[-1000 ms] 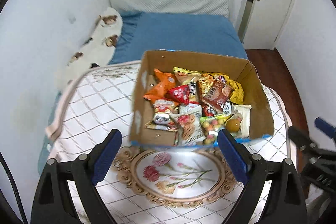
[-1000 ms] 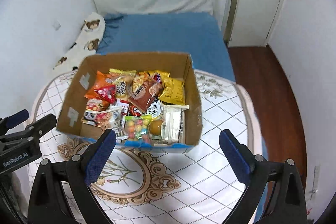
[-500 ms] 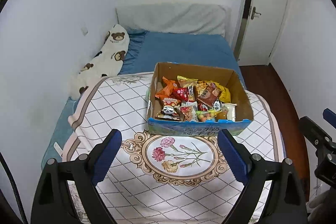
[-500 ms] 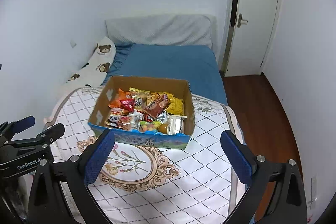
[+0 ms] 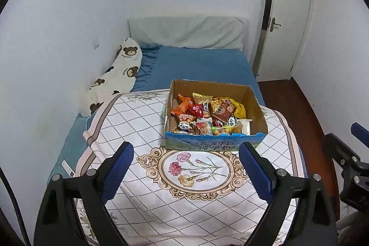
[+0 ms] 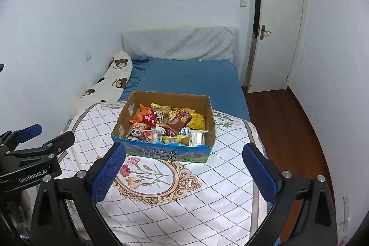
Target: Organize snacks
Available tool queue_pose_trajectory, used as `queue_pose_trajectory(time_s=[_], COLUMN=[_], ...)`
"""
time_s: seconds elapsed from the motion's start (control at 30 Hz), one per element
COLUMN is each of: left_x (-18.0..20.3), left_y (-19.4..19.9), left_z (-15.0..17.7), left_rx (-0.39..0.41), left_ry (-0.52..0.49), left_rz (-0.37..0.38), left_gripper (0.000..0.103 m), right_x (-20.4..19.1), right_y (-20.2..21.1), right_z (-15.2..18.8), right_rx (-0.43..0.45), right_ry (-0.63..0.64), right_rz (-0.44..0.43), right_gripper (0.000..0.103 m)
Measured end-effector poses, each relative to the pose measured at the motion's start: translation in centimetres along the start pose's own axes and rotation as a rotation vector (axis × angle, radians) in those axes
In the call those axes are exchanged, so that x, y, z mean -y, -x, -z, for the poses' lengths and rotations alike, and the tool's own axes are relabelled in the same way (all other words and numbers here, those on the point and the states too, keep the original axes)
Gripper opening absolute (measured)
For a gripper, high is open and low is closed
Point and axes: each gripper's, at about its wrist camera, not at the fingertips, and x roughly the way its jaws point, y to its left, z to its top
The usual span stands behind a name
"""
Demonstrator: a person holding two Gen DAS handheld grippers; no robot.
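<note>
A cardboard box (image 5: 214, 145) packed with snacks (image 5: 207, 115) sat on a desk (image 5: 143, 121) draped in a white diamond-patterned cloth with a floral medallion (image 5: 196, 171), at the foot of a blue bed (image 5: 200, 63). The box, its printed blue front facing the cameras, stood just beyond the medallion, the bright packets heaped inside it. The left tongs (image 5: 185, 173) were spread wide and held nothing, poised above the near part of the cloth, apart from the box. The right tongs (image 6: 184, 173) were likewise spread wide and empty, on the near side of the box (image 6: 161, 152). A bear-print pillow (image 5: 115, 75) lay along the wall beside the bed, and a white door (image 5: 283, 22) stood ajar at right.
</note>
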Motion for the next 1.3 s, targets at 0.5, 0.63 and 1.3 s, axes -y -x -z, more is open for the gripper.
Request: queue_pose_trajectory(time_s=[0.5,0.63,1.3], left_x=[0.5,0.7,1.2], left_y=[-3.7,-4.7,-6.0], left_z=[-1.5,-1.8,-2.1], left_rx=[0.036,0.034,0.016], left_ry=[0.024,0.026,0.003], left_rz=[-0.034,-0.038,-0.038], left_gripper=[0.102,0.102,0.102], right_x=[1.2,1.5,2.3], right_y=[-4.3,-5.8,-8.3], right_z=[-0.9,-0.9,-1.1], right_rx=[0.016,-0.006,-0.023], right_ry=[-0.014,-0.019,-0.028], right_rz=[0.051,0.05,0.06], right_gripper=[0.103,0.103,0.103])
